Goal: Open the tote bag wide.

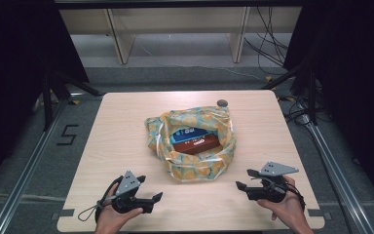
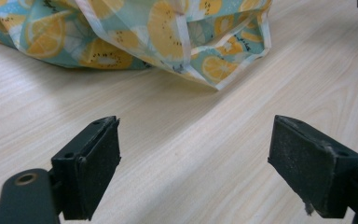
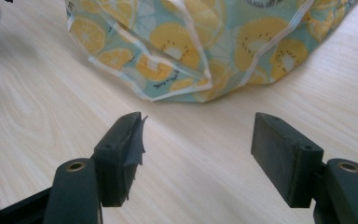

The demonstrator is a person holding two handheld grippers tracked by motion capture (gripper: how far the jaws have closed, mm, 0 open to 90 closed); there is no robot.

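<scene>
Nearest the table's front edge, on either side of the fruit-print bag (image 1: 193, 142), the two hands rest low on the wood with the tools aimed inward at it. The left gripper (image 1: 155, 199) sits in front of the bag and to its left; in its own view its jaws stand wide apart with bare tabletop between them and nothing held. The right gripper (image 1: 241, 187) lies in front of the bag and to its right, jaws likewise spread and empty, one rubber pad (image 3: 137, 135) showing a frayed, peeling edge. Pointing at the bag from both sides with jaws ready suggests the person means to take its rim or handles from two sides at once.

The bag itself sits about mid-table, just beyond both grippers and apart from them. It is thin, slightly glossy woven plastic printed with orange and lemon slices on pale teal, with white binding (image 2: 184, 37) along the seams. It slumps softly, mouth open upward, walls crumpled outward. Inside lie flat rectangular packs: a brown one (image 1: 197, 144) nearer, a blue one (image 1: 187, 132) behind it.

Beyond the bag, by the far edge of the pale wood-grain table (image 1: 121, 126), is a small round dark object (image 1: 222, 102).
</scene>
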